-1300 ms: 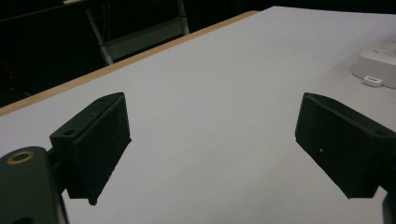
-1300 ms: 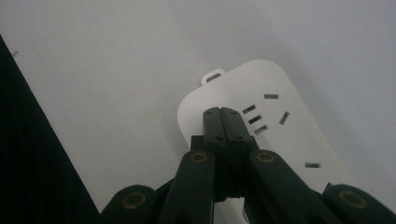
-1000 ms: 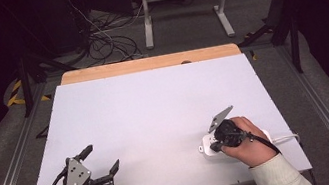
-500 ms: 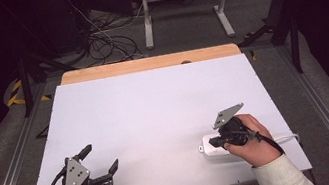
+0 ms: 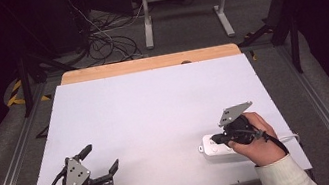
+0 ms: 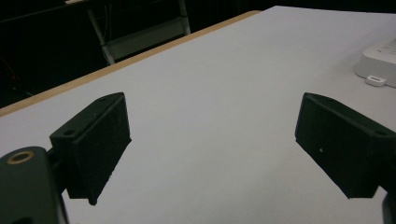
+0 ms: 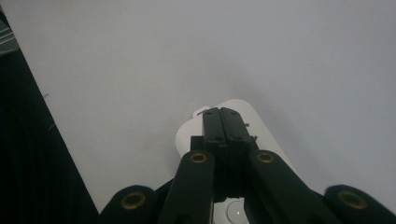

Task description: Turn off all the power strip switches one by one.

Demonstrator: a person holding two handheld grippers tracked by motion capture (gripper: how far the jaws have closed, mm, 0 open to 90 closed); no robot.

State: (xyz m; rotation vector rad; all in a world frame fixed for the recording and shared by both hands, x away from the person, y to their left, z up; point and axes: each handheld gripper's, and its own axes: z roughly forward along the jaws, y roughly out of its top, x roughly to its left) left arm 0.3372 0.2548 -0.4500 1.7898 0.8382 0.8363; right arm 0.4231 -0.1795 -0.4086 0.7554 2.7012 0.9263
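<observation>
The right gripper (image 5: 217, 139) sits directly over a white power strip (image 5: 210, 146), its 2 jaws pressed flat together with nothing between them. In the right gripper view, the closed tips (image 7: 220, 115) lie on top of the strip's rounded end (image 7: 233, 109), with the rest of the white body running back beneath the jaws toward the hand. Held shut like this, the jaws act as 1 blunt finger, which suits pressing a switch or pinning the strip down rather than grasping it; which of the 2 is intended cannot be told, since the jaws cover the spot they touch. The strip's white cord (image 5: 289, 138) trails away behind the right hand (image 5: 256, 140), toward the table's near edge.

The left gripper (image 5: 97, 165) rests well apart from the strip, low on the white table (image 5: 155, 109), jaws spread wide and holding nothing. From its own camera, bare tabletop lies between the jaws, and the power strip (image 6: 380, 60) sits far ahead and off to the right jaw's side, with a small white tab (image 6: 375, 80) at its near edge. Parked open and idle, it looks kept ready to help steady the strip if the right one's push makes it slide.
</observation>
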